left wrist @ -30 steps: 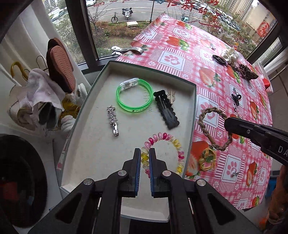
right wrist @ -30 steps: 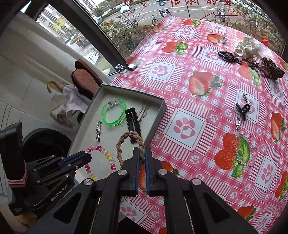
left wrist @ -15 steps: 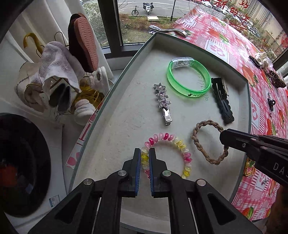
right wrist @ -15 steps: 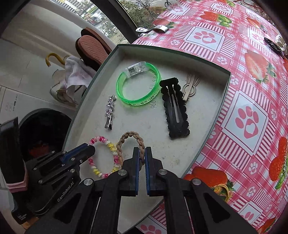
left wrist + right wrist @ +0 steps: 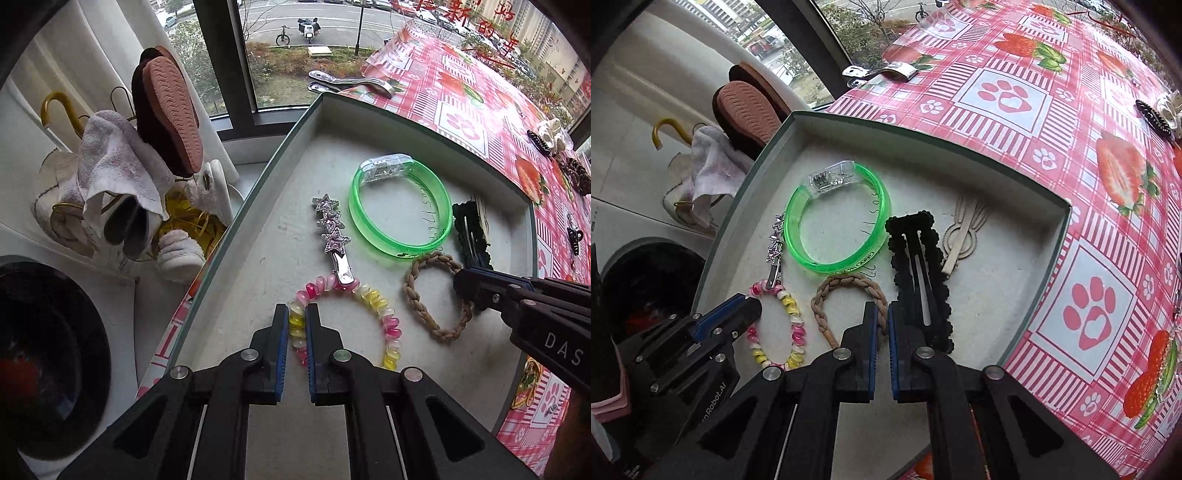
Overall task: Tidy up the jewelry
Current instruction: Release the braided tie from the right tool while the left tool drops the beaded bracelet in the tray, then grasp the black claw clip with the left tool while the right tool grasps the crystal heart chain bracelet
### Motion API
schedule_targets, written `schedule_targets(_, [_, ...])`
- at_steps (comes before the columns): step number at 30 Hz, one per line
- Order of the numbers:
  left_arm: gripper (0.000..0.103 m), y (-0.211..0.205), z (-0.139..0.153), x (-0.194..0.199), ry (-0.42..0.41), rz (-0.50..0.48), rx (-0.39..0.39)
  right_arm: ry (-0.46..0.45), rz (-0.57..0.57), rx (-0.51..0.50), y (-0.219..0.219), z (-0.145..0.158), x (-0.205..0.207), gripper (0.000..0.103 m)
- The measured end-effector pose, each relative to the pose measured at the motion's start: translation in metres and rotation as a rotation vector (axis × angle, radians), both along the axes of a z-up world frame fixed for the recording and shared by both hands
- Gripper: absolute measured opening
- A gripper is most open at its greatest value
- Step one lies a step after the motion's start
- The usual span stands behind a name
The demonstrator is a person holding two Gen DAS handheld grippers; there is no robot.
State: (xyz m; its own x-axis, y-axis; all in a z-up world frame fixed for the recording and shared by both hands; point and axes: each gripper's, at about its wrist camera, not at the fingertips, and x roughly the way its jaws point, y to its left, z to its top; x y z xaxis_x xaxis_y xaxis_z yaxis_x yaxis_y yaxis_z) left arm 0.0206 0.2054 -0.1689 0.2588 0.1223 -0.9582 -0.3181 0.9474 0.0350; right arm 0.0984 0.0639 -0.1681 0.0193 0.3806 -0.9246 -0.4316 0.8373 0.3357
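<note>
In the tray (image 5: 369, 110), the left gripper (image 5: 293, 325) pinches the bead bracelet (image 5: 373, 299) at lower centre; the right gripper (image 5: 881, 325) pinches the braided band (image 5: 849, 286). Both seem light and flexible; hold at the rim.

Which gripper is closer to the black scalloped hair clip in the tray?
Right. The right gripper holds the braided bracelet right beside the black hair clip; the left gripper, on the beaded bracelet, sits farther away.
</note>
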Motion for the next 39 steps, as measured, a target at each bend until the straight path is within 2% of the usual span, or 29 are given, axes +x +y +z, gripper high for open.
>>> schedule_targets(4, [0.015,-0.005,0.001,0.000,0.011,-0.015,0.029,-0.002,0.007,0.002,0.002,0.000,-0.001,0.007])
schedule_targets(15, [0.015,-0.009,0.003,-0.005,0.058,-0.004,0.042,0.024,0.014,0.034,-0.003,0.003,-0.005,0.010])
schedule_targets(17, [0.015,-0.010,0.003,-0.007,0.066,-0.008,0.039,0.025,0.009,0.050,-0.005,0.006,-0.005,0.018])
schedule_targets(19, [0.015,-0.011,0.005,-0.009,0.069,-0.013,0.043,0.025,0.004,0.072,-0.008,0.011,-0.006,0.048])
schedule_targets(20, [0.015,-0.012,0.006,-0.009,0.070,-0.014,0.047,0.023,0.000,0.085,-0.009,0.014,-0.006,0.053])
schedule_targets(26, [0.016,-0.015,0.015,-0.013,0.060,-0.003,0.052,0.007,-0.037,0.148,-0.022,0.035,-0.006,0.057])
schedule_targets(27, [0.020,-0.015,0.017,-0.013,0.058,-0.004,0.051,0.002,-0.046,0.158,-0.026,0.039,-0.006,0.061])
schedule_targets(28, [0.069,-0.017,0.018,-0.013,0.057,-0.006,0.051,-0.004,-0.055,0.169,-0.030,0.043,-0.006,0.063])
schedule_targets(29, [0.100,-0.018,0.020,-0.013,0.060,-0.005,0.056,-0.009,-0.064,0.177,-0.034,0.046,-0.007,0.064])
schedule_targets(31, [0.103,-0.021,0.027,-0.014,0.022,-0.013,0.095,-0.013,-0.085,0.184,-0.044,0.051,-0.006,0.065])
schedule_targets(33, [0.103,-0.025,0.029,-0.011,0.032,-0.046,0.105,-0.016,-0.109,0.186,-0.056,0.055,-0.006,0.067])
schedule_targets(36, [0.103,-0.031,0.033,-0.009,0.025,-0.074,0.123,-0.023,-0.157,0.185,-0.080,0.059,-0.004,0.081])
schedule_targets(39, [0.103,-0.044,0.042,-0.005,0.015,-0.102,0.125,-0.033,-0.212,0.165,-0.109,0.061,-0.005,0.081])
